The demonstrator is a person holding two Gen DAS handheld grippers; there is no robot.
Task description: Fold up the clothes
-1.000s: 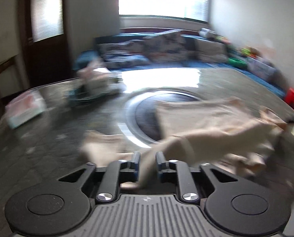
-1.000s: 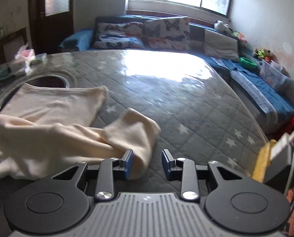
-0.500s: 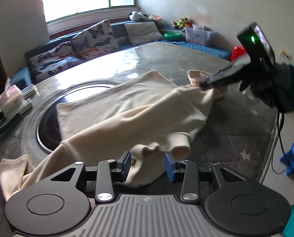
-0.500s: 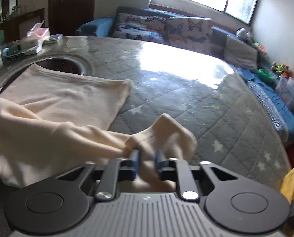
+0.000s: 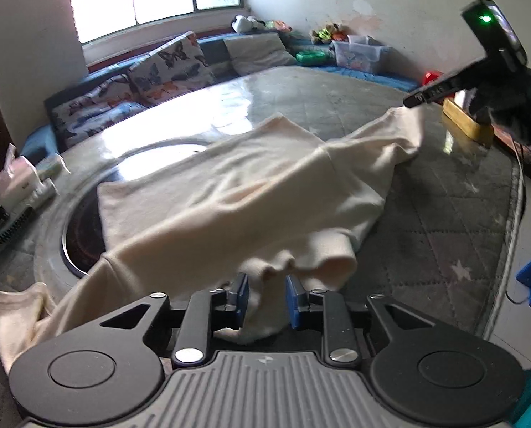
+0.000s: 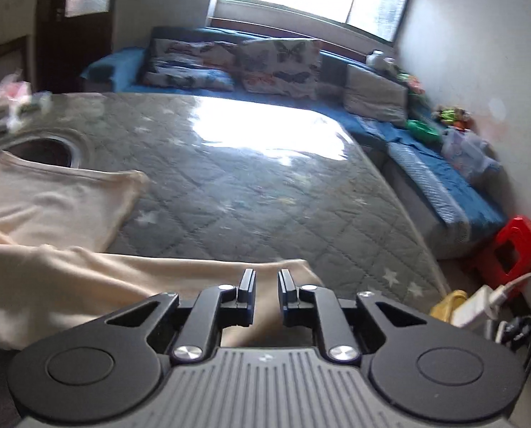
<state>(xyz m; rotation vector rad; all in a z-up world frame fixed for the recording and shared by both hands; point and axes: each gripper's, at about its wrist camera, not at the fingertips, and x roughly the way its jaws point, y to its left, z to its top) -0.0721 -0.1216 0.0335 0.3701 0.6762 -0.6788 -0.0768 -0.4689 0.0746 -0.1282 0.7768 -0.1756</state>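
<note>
Cream garment (image 5: 251, 192): one item, long-sleeved knit, lay spread and partly lifted over the grey quilted tabletop (image 5: 426, 214), its far hem covering part of the dark round inset (image 5: 82, 235) in that tabletop. Left gripper (image 5: 265, 294): blue-padded jaws stood a little apart with a bunched cuff of the garment hanging between them; whether they pinched the cloth could not be told. Right gripper (image 6: 266, 285): jaws close together but with a narrow gap, cream cloth lying between and under them; grip likewise uncertain from its own camera. In the left wrist view the right gripper's tip met the far sleeve end, which rose off the tabletop toward it, held by a dark-gloved hand (image 5: 504, 107). Beyond the garment: butterfly-print cushions (image 6: 276, 62) on a blue sofa (image 6: 443, 178). Left of the garment: tissue pack (image 5: 19, 182) near the tabletop's edge. Right of the tabletop: red stool (image 6: 511, 249) on the floor.
</note>
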